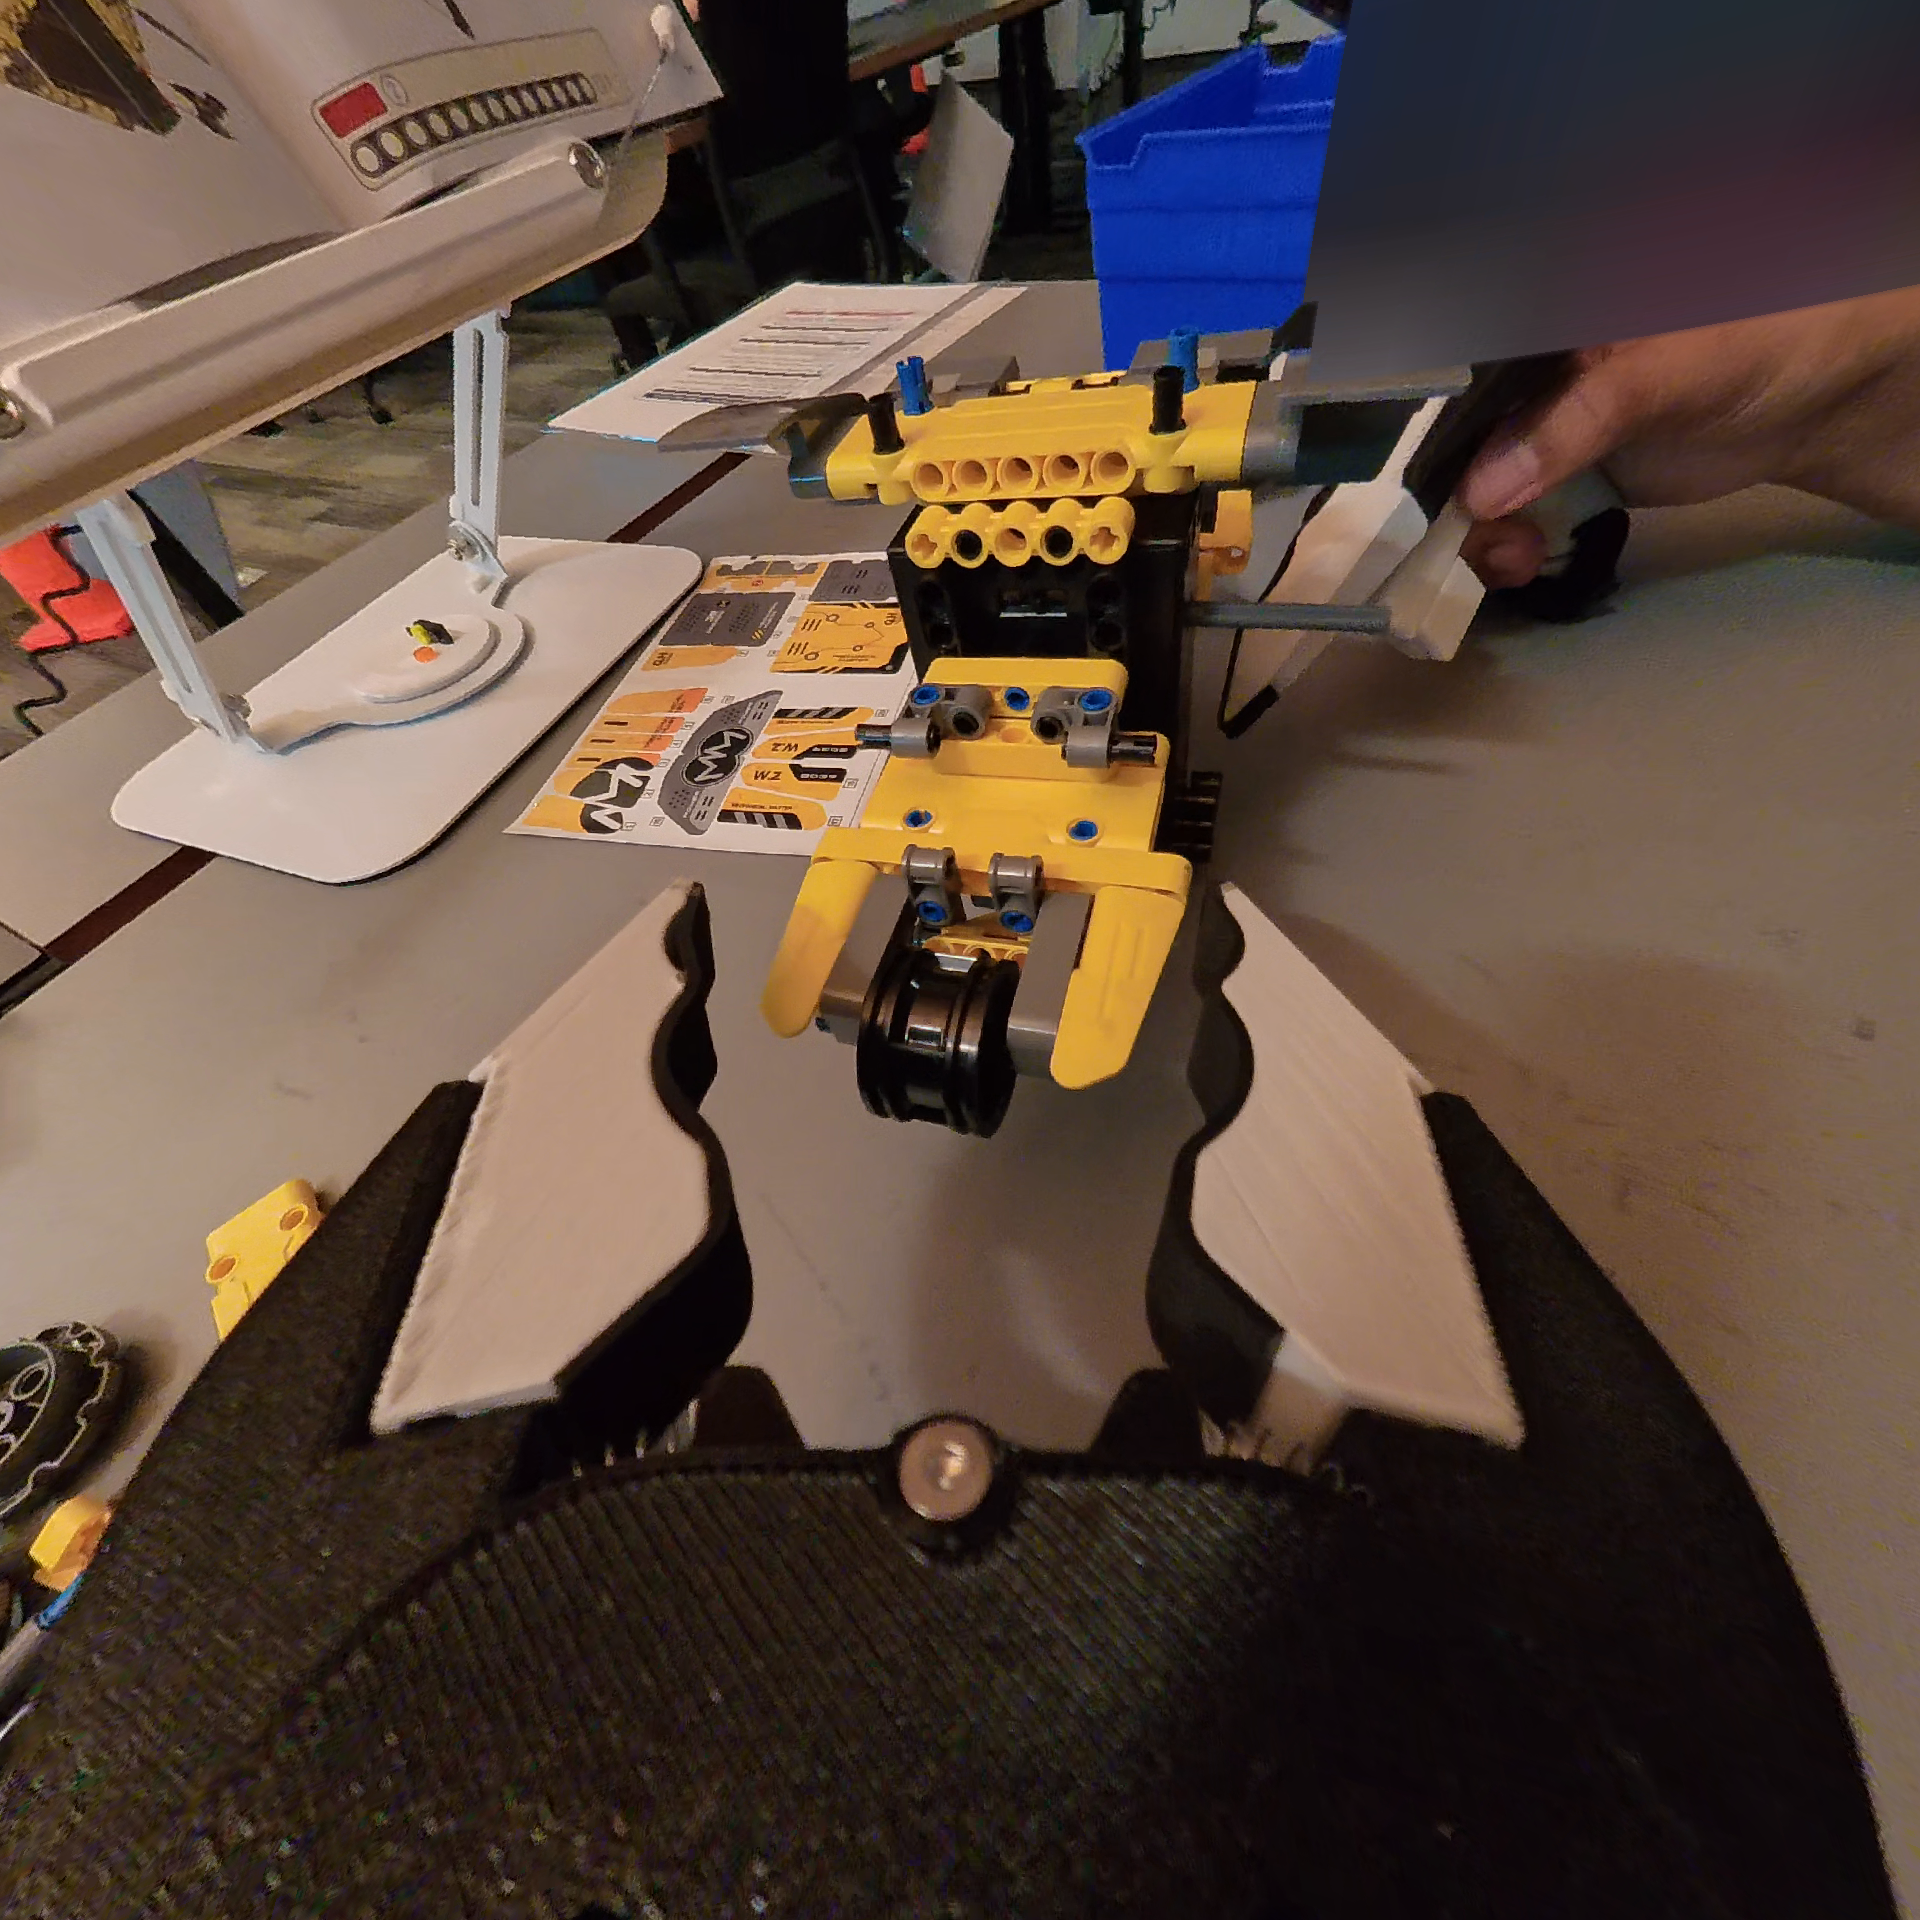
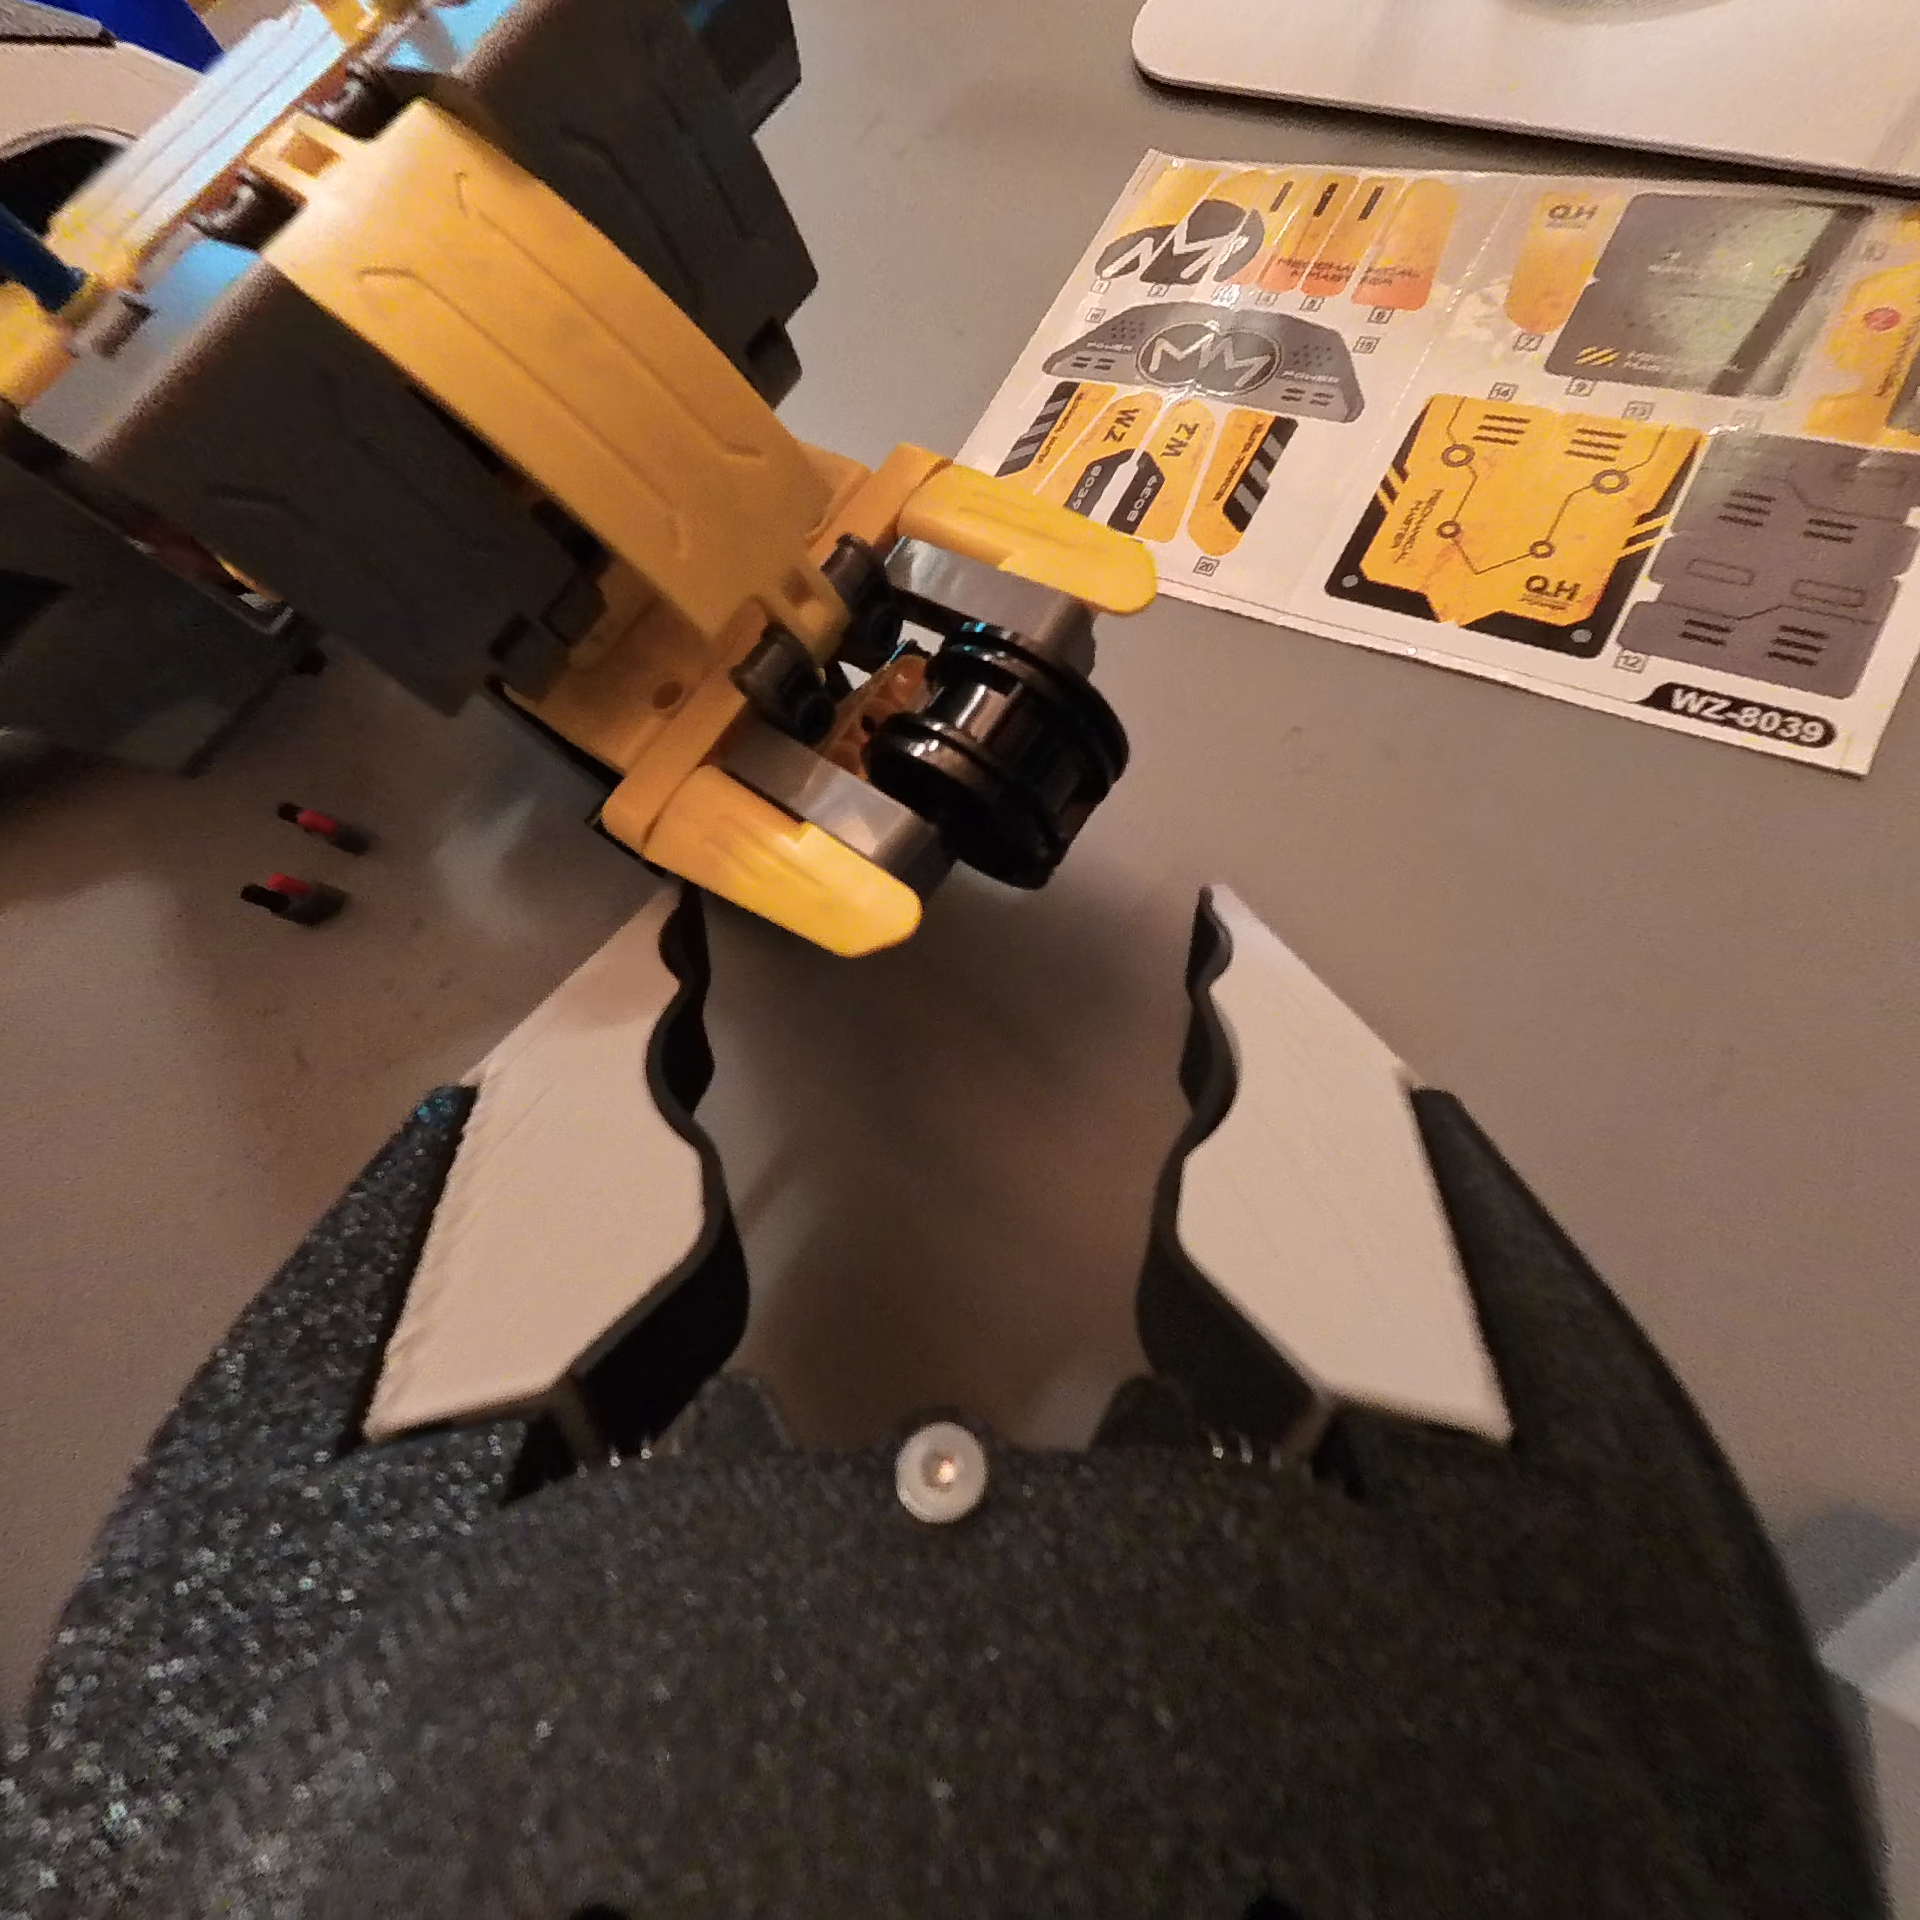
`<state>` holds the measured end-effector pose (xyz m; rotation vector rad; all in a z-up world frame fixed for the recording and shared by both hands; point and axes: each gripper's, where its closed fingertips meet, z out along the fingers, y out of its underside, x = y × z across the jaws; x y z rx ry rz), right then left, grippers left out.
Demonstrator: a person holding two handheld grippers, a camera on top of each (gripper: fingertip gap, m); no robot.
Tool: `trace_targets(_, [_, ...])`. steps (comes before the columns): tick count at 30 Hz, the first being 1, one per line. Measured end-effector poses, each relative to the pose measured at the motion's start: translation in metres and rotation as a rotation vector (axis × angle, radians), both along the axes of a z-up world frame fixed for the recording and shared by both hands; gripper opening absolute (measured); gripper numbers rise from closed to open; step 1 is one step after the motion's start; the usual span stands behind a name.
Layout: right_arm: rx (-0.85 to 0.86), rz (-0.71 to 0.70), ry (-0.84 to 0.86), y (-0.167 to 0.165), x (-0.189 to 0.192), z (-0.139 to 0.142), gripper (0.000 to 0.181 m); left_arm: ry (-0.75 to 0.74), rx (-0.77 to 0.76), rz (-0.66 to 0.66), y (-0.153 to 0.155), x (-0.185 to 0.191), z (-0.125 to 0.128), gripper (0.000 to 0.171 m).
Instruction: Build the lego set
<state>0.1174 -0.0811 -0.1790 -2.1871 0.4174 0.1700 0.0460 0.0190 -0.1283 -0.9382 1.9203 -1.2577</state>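
Yellow brick model [image 1: 1018,748] stands mid-table [image 1: 1558,935], nose toward the left wrist camera, black wheel hub [image 1: 935,1039] at its front in a grey-and-yellow fork. Probably light, hard plastic and stiff overall, but the pinned joints could pop. The smooth panels look slippery. The black core frame or the holed yellow beams look like better holds than the fender tips or the protruding blue and black pins.

Left gripper [image 1: 956,904]: jaws spread wide, holding nothing, model's front fork sitting between the fingertips; contact on the right finger, cannot tell. Right gripper [image 2: 940,904]: jaws apart, empty, its left fingertip just under the yellow fender [image 2: 790,883]. Its view of the model is blurred. In the left view a hand [image 1: 1662,436] holds it at the model's far right side.

Sticker sheet [image 1: 707,727] lies flat just left of the model, yellow, grey and black decals with printed lettering and small numbers. No brand mark visible on the bricks themselves. White stand [image 1: 364,727] with an open instruction booklet [image 1: 260,104] sits toward the left edge. Printed paper [image 1: 810,353] and blue bin [image 1: 1195,208] sit at the far edge. Loose yellow piece [image 1: 255,1247] and tyre [image 1: 52,1403] lie near the left corner, and two small black-and-red pins [image 2: 301,862] beside the model.
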Motion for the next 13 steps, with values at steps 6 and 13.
trace_targets(6, [-0.033, 0.002, -0.036, 0.0009, -0.0005, -0.0044, 0.095, 0.009, 0.017, -0.001, -0.0012, 0.0005, -0.0025, 0.087])
trace_targets(13, [-0.053, 0.005, -0.069, 0.0018, -0.0009, -0.0064, 0.096, 0.027, -0.024, 0.006, 0.0022, 0.0022, -0.0011, 0.087])
